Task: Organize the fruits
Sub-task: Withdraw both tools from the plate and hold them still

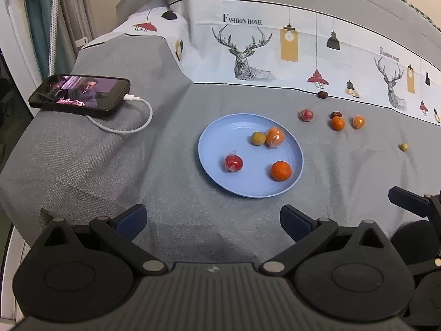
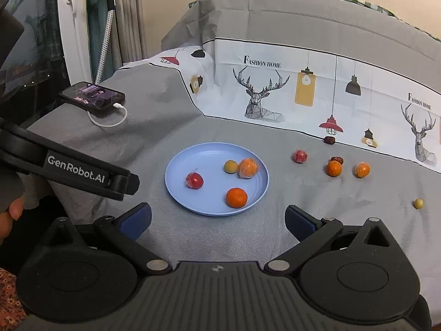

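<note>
Left hand-held gripper [image 1: 213,222]: jaws wide apart, holding nothing, hovering over the grey sheet [image 1: 110,165] just short of the blue plate [image 1: 215,149]. Right hand-held gripper [image 2: 217,222]: jaws likewise spread, empty, at the near edge of the same plate [image 2: 182,171], beside the left one, whose black arm shows at the left of the right wrist view.

On the plate: a red fruit in clear wrap [image 1: 233,163] toward the left, a bare orange [image 1: 280,170] at the near right, a yellow-green fruit [image 1: 258,138] at the far side touching a wrapped orange [image 1: 274,137].

Off the plate, on the sheet to the right: a second wrapped red fruit [image 1: 306,115]; farther right a bare orange [image 1: 337,123] with a dark brown fruit [image 1: 336,114] right behind it; a wrapped orange [image 1: 358,122] just beside those; another dark brown fruit [image 1: 322,94] up against the printed white band [image 1: 248,41]; a small yellow-green fruit [image 1: 404,146] alone, well apart at the far right.

At the left edge of the bed: a phone [image 1: 80,95], screen lit, plugged into a white cable [image 1: 132,127]. Part of a hand [image 2: 11,215] at the left edge of the right wrist view.
</note>
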Action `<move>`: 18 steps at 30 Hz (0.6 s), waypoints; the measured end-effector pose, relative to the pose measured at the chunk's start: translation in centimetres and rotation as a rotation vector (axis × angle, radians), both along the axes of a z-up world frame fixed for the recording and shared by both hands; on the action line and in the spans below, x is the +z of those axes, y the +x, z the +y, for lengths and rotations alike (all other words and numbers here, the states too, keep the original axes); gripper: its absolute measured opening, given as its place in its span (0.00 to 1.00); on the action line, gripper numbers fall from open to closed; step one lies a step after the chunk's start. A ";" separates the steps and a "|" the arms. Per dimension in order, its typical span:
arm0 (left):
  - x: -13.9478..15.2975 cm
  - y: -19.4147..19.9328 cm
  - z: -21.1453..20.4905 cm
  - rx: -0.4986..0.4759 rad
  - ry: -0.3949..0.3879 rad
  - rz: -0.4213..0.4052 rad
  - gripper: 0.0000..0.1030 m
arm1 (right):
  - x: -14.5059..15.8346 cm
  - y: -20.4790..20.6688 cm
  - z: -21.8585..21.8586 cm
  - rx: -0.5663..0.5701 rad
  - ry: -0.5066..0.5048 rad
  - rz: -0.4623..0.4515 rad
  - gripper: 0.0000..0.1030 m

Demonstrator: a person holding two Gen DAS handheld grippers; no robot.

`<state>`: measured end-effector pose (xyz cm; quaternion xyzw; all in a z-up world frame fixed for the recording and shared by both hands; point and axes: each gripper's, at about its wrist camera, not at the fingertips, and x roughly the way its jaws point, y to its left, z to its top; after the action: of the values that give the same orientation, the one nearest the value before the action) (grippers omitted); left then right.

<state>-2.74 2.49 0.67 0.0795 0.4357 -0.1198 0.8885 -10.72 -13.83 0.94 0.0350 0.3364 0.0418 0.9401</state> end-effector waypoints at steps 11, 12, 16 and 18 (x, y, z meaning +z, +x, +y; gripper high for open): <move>0.5 -0.2 0.6 0.021 -0.005 -0.015 1.00 | 0.1 0.0 0.2 0.010 -0.004 -0.005 0.99; 0.4 -0.2 0.6 0.020 -0.004 -0.015 1.00 | 0.1 0.1 0.2 0.008 -0.002 -0.002 0.99; 0.4 -0.3 0.4 0.010 0.001 -0.019 1.00 | 0.0 0.1 0.3 0.003 0.003 0.005 0.99; 0.3 -0.3 0.3 0.010 0.001 -0.018 1.00 | -0.1 0.2 0.3 0.003 0.005 0.008 0.99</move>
<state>-3.02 2.83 0.95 0.0788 0.4283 -0.1147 0.8929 -10.55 -13.57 0.84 0.0368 0.3402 0.0439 0.9386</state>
